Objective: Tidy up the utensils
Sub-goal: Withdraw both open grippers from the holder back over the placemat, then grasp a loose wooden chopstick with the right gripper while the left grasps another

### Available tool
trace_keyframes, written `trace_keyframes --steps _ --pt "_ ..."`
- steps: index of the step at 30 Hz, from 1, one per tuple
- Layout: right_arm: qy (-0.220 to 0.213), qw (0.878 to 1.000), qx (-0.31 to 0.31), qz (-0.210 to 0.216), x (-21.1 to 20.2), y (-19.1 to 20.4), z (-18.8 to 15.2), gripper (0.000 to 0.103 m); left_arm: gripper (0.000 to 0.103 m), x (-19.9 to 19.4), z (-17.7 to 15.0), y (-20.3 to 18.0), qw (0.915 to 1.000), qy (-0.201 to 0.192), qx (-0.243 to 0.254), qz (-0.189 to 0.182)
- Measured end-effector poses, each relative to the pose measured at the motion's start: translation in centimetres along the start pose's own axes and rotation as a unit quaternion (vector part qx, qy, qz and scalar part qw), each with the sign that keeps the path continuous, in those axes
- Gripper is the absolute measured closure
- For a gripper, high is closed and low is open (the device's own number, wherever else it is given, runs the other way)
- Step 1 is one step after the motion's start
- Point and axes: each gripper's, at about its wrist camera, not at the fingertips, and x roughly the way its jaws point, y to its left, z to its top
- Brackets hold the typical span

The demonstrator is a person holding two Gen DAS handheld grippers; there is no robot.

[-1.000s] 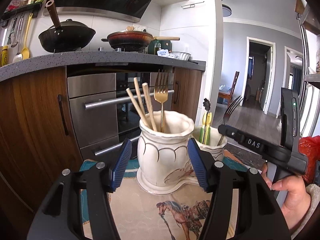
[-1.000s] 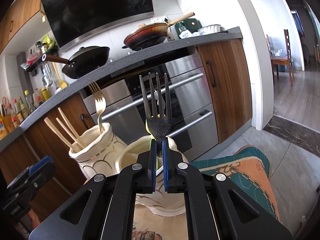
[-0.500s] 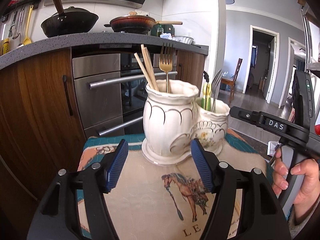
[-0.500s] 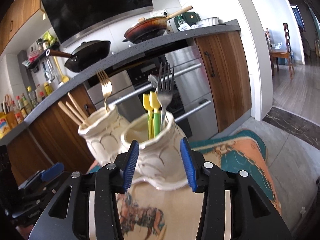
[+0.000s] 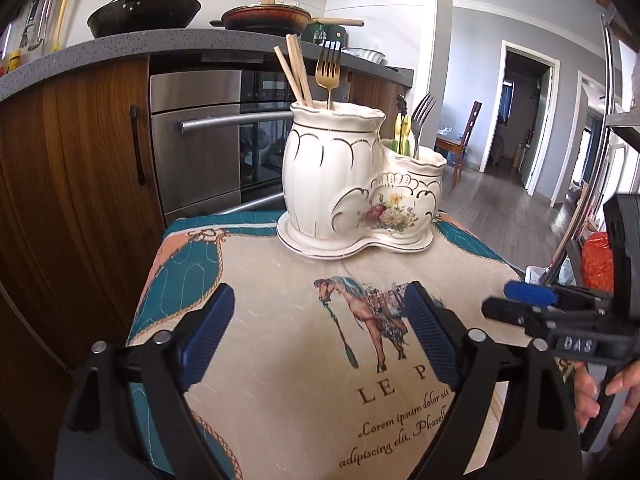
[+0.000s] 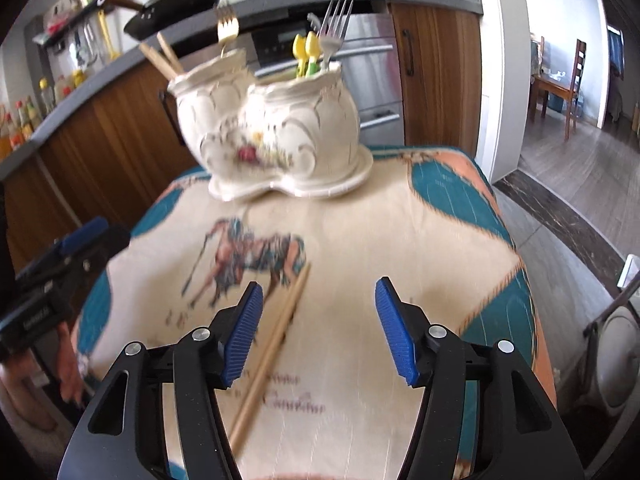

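Note:
A white ceramic double utensil holder [image 5: 352,184] [image 6: 272,128] stands at the far side of a horse-print cloth. Its taller pot holds wooden chopsticks [image 5: 296,70] and a gold fork [image 5: 329,72]. Its shorter pot holds a silver fork [image 5: 421,118] [image 6: 335,26] and yellow-green utensils [image 6: 306,50]. A loose wooden chopstick [image 6: 272,350] lies on the cloth just inside the left finger of my right gripper [image 6: 320,330], which is open and empty. My left gripper [image 5: 318,338] is open and empty above the cloth, well back from the holder. The right gripper also shows in the left wrist view [image 5: 528,300].
The cloth-covered table [image 6: 448,248] drops off at its right edge to a tiled floor. Wooden cabinets and a steel oven [image 5: 200,140] stand behind the holder. Pans [image 5: 144,12] sit on the counter above.
My right gripper let go of the silver fork into the shorter pot, opened and drew back low over the cloth. My left gripper also pulled back from the holder.

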Motion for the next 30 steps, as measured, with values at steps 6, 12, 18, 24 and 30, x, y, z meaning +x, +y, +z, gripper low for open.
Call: trace_keyframes --steps 6,12,18,24,30 --pt "0.031 0.999 -0.034 -0.005 -0.6 1.2 -2.9 0.050 0.007 1.0 -1.1 -0.5 0.9998 0.011 0.013 0.014" --pt "0.046 0.998 -0.032 0.004 -1.2 2.0 -3.7 0.068 0.006 1.0 -1.2 -0.1 0.9999 0.012 0.003 0.001" --pt "0.054 0.997 -0.051 -0.006 -1.0 3.4 -3.9 0.074 0.006 1.1 -1.2 0.3 0.9998 0.014 -0.010 -0.008" --pt "0.065 0.996 -0.058 -0.029 -0.2 3.7 -3.6 0.085 0.006 1.1 -1.3 0.0 0.9998 0.014 -0.005 -0.010" --pt "0.058 0.996 -0.062 -0.035 0.8 4.1 -3.0 0.095 0.006 1.2 -1.3 0.0 0.9998 0.016 -0.007 -0.012"
